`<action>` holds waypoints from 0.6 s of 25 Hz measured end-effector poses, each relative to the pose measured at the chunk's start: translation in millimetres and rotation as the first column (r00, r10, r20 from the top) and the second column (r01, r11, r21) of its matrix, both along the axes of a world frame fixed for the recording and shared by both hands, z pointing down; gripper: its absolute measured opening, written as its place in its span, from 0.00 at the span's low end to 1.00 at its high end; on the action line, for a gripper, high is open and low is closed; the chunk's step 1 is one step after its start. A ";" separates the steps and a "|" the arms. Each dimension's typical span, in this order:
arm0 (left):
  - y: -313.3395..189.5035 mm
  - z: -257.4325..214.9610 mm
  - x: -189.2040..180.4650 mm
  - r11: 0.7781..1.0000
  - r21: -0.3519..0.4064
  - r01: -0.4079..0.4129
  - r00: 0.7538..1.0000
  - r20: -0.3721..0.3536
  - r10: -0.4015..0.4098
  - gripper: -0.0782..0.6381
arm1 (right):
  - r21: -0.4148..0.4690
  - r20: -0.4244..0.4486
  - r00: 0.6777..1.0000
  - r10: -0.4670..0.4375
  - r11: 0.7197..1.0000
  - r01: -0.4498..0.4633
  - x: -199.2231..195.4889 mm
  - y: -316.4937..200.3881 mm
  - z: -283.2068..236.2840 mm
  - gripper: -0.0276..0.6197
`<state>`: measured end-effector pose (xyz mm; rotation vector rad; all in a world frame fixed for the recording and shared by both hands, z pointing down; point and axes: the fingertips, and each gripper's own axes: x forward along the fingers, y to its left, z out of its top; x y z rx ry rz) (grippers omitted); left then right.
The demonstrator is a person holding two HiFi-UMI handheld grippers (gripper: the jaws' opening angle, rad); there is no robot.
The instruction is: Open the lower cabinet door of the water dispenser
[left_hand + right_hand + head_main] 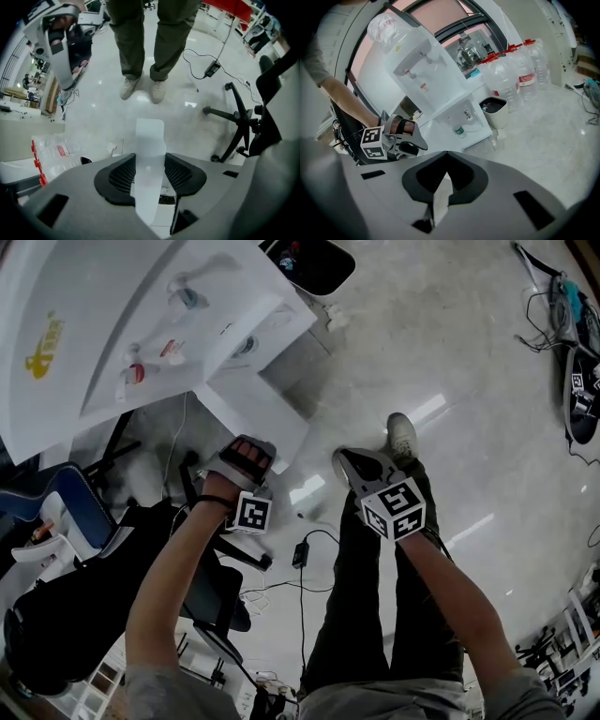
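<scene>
As white lower door (258, 418) gapes, left hand-held gripper (248, 454) spread, right hand-held gripper (352, 465) closed.

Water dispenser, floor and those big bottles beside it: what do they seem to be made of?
The water dispenser looks like white moulded plastic, going by its smooth, slightly glossy skin and rounded edges. The floor seems to be polished stone or sealed concrete: it is pale grey, mottled and mirrors the ceiling lights. The bottles look like clear plastic, see-through with red caps.
</scene>
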<state>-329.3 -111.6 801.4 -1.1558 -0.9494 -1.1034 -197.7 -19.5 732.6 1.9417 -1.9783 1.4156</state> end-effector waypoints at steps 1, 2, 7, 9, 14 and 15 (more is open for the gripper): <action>-0.4 -0.7 -4.7 1.000 0.003 -0.018 1.000 0.004 0.018 0.38 | -0.001 0.001 1.000 -0.003 1.000 0.003 -1.6 0.9 0.6 0.06; -1.4 -0.5 -10.1 0.999 0.012 -0.038 0.999 0.010 0.038 0.38 | -0.003 0.003 1.000 -0.005 1.000 0.005 -3.0 1.9 1.5 0.06; -9.3 2.0 -37.4 0.990 0.069 -0.120 0.992 0.051 0.116 0.38 | -0.004 0.013 1.000 -0.004 1.000 0.004 -8.2 4.3 2.8 0.06; -11.8 2.8 -45.8 0.987 0.089 -0.137 0.989 0.065 0.132 0.38 | -0.003 0.016 1.000 -0.005 1.000 0.005 -9.9 4.4 2.4 0.06; -13.8 4.8 -52.6 0.987 0.094 -0.128 0.989 0.086 0.121 0.38 | 0.001 0.014 1.000 -0.014 1.000 0.014 -12.8 2.4 -1.6 0.06; -13.3 4.5 -52.4 0.991 0.083 -0.103 0.992 0.087 0.095 0.38 | 0.004 0.013 1.000 -0.016 1.000 0.016 -13.4 1.6 -3.6 0.06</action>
